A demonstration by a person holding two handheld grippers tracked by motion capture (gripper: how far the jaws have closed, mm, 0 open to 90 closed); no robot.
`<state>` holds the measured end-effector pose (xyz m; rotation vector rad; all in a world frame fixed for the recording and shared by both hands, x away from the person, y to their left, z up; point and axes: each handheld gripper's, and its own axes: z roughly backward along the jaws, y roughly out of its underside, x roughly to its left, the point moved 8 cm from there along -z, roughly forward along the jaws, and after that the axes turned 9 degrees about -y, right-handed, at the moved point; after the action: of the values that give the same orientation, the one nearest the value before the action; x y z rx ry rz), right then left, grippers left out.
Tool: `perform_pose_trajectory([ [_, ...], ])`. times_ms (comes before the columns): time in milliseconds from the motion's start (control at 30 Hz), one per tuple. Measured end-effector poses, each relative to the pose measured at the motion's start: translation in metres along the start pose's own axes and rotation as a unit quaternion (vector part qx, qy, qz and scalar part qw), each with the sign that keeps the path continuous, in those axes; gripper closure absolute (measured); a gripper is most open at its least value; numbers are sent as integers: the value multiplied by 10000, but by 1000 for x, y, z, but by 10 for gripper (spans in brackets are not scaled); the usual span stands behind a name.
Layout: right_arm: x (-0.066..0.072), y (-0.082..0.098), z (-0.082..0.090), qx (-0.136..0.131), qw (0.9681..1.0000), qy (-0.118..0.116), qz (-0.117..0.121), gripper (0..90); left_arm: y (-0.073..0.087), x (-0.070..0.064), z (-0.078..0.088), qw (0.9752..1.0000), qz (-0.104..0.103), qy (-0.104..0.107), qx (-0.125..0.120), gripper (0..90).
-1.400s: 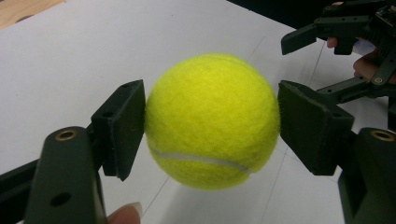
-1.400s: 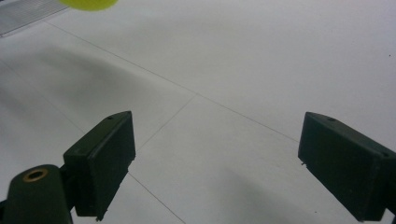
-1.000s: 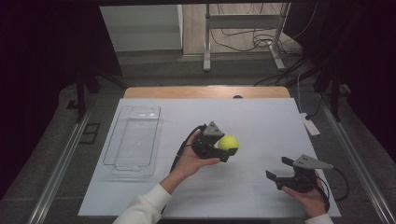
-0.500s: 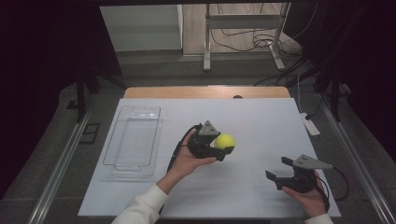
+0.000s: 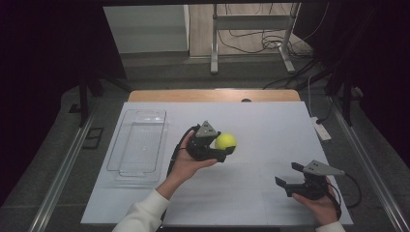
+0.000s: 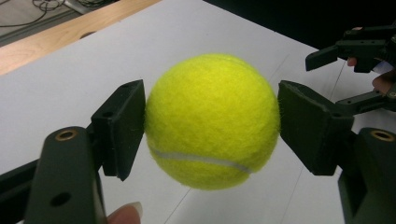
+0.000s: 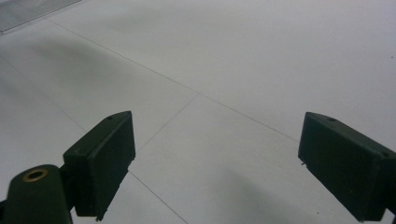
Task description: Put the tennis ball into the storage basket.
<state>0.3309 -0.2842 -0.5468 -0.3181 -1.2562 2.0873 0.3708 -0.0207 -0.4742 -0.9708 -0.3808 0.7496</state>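
From the high view the left gripper [image 5: 220, 149] grips the tennis ball [image 5: 226, 141] above the table [image 5: 270, 125], clear tray [image 5: 140, 145] behind its wrist; its own view has the ball [image 6: 212, 119] squeezed between both jaws; the right gripper's view has its jaws [image 7: 212, 163] spread, nothing between.

Tray [image 5: 138, 145] at table [image 5: 270, 121] left — ball [image 5: 226, 141] mid, betw left gripper [image 5: 227, 147] fingers [image 6: 122, 126] — right gripper [image 5: 289, 178] near-right.
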Motion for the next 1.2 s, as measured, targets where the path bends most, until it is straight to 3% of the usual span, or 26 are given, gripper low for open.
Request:
perform_pose_trajectory([
  [533, 0, 0, -1, 6, 10000, 4, 4, 116, -10, 5, 14, 9997, 29, -77, -244, 273],
  [1200, 0, 0, 0, 4, 10000, 3, -6, 116, -17, 24, 29, 9985, 116, -292, -441, 272],
])
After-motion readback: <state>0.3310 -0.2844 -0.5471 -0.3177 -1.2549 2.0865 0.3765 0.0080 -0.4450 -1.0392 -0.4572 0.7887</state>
